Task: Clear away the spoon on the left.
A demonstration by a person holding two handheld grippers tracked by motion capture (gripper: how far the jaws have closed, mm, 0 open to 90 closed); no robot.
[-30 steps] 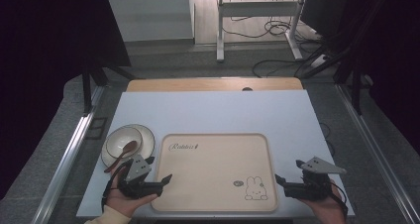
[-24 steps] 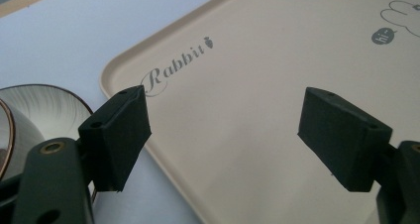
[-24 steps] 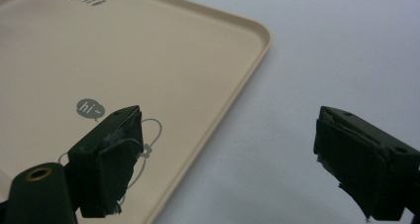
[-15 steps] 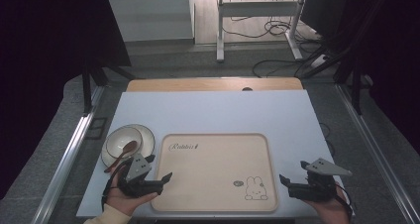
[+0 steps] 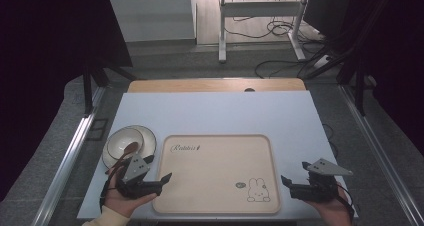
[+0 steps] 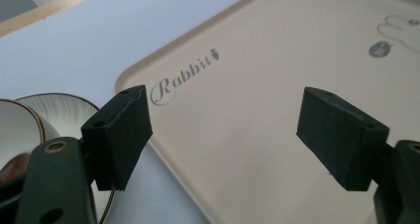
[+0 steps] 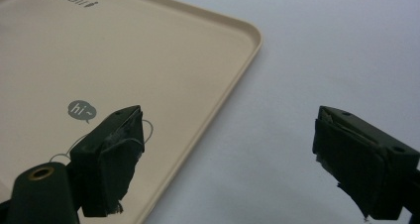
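A beige tray (image 5: 215,156) printed with "Rabbit" and a bunny lies at the table's front centre. Left of it, a white bowl (image 5: 125,140) on a plate holds a brown spoon (image 5: 126,151). My left gripper (image 5: 159,169) hovers open at the tray's near left corner, nothing between its fingers. In the left gripper view its jaws stand wide over the tray (image 6: 257,85), with the bowl (image 6: 54,110) at the left. My right gripper (image 5: 295,174) is open by the tray's near right corner. In the right gripper view the tray's right rim (image 7: 237,75) runs between the jaws.
The white table top (image 5: 215,111) stretches behind the tray to a wooden strip (image 5: 215,85) at the back. Metal rails flank the table on both sides. Beyond it are desk legs and cables on the floor (image 5: 270,61).
The right gripper has drifted slightly toward the table's near edge. The left gripper has hardly moved. Both stay open.
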